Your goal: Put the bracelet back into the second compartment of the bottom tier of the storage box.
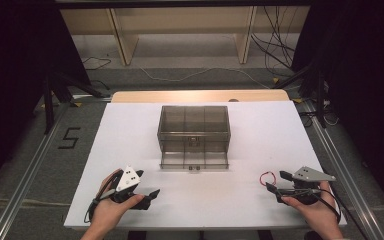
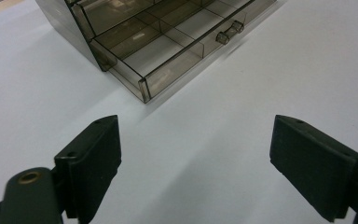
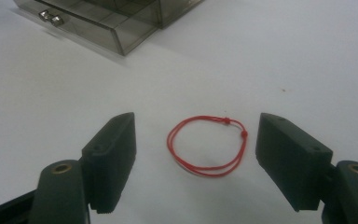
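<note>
A thin red string bracelet (image 3: 208,146) lies flat on the white table, a loop with small knots; in the high view the bracelet (image 1: 267,177) sits at the right front. My right gripper (image 1: 276,181) is just behind it, open, with the loop lying between and ahead of its jaws, untouched. A smoky clear drawer box (image 1: 194,131) stands mid-table with its bottom drawer (image 1: 194,161) pulled out, divided into empty compartments. My left gripper (image 1: 151,197) rests open near the front left, aimed at the drawer's corner (image 2: 144,88), nothing between its jaws.
The white table top (image 1: 130,130) ends close behind both hands at the front edge. A wooden strip (image 1: 200,95) runs along the far edge. Cables (image 1: 275,50) and dark stand legs (image 1: 50,95) lie on the floor beyond.
</note>
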Motion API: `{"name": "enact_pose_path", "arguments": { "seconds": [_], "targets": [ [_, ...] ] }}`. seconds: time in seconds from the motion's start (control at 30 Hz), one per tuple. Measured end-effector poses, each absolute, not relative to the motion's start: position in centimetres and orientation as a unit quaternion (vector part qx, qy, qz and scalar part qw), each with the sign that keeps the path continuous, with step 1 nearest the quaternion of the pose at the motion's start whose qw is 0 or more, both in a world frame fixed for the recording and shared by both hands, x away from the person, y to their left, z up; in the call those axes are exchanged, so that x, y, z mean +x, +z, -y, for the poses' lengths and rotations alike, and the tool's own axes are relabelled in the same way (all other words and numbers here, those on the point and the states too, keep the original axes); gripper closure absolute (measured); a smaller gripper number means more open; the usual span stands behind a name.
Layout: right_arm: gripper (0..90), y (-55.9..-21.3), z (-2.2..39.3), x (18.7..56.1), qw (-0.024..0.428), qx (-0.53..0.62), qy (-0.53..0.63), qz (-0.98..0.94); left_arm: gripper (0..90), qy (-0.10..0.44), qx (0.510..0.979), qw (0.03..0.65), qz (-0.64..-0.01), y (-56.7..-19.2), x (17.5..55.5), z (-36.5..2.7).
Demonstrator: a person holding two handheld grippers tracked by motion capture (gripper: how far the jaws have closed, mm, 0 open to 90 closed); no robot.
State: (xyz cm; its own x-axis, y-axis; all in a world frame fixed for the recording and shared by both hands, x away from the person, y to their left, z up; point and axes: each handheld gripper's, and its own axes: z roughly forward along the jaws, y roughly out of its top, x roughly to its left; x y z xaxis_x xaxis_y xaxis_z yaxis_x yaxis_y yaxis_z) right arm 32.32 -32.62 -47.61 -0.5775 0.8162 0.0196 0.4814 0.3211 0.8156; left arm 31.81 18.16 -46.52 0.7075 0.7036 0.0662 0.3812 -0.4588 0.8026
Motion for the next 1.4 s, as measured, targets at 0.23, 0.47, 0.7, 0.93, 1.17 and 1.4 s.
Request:
{"name": "enact_pose_path", "arguments": {
  "seconds": [0.23, 0.47, 0.7, 0.93, 1.17, 1.4],
  "targets": [
    [34.3, -47.1, 32.7, 32.7, 0.208, 0.42, 0.401, -0.787, 16.3, 0.198, 0.831, 0.404, -0.327, -46.6, 31.8, -18.2],
    [48.2, -46.7, 33.1, 33.9, 0.203, 0.452, 0.37, -0.786, 16.8, 0.199, 0.829, 0.405, -0.33, -46.6, 32.0, -18.2],
    [58.3, -46.9, 33.2, 35.4, 0.195, 0.465, 0.347, -0.791, 16.9, 0.199, 0.829, 0.403, -0.333, -46.7, 32.1, -18.3],
    [63.2, -47.1, 33.2, 36.8, 0.187, 0.47, 0.336, -0.795, 16.9, 0.199, 0.83, 0.403, -0.33, -46.7, 32.0, -18.3],
    [72.4, -47.7, 32.9, 38.0, 0.159, 0.463, 0.322, -0.811, 17.0, 0.201, 0.829, 0.403, -0.332, -46.8, 32.1, -18.3],
    [78.4, -47.9, 32.8, 38.1, 0.156, 0.464, 0.314, -0.813, 17.1, 0.201, 0.829, 0.403, -0.332, -46.8, 32.1, -18.3]
  ]
}}
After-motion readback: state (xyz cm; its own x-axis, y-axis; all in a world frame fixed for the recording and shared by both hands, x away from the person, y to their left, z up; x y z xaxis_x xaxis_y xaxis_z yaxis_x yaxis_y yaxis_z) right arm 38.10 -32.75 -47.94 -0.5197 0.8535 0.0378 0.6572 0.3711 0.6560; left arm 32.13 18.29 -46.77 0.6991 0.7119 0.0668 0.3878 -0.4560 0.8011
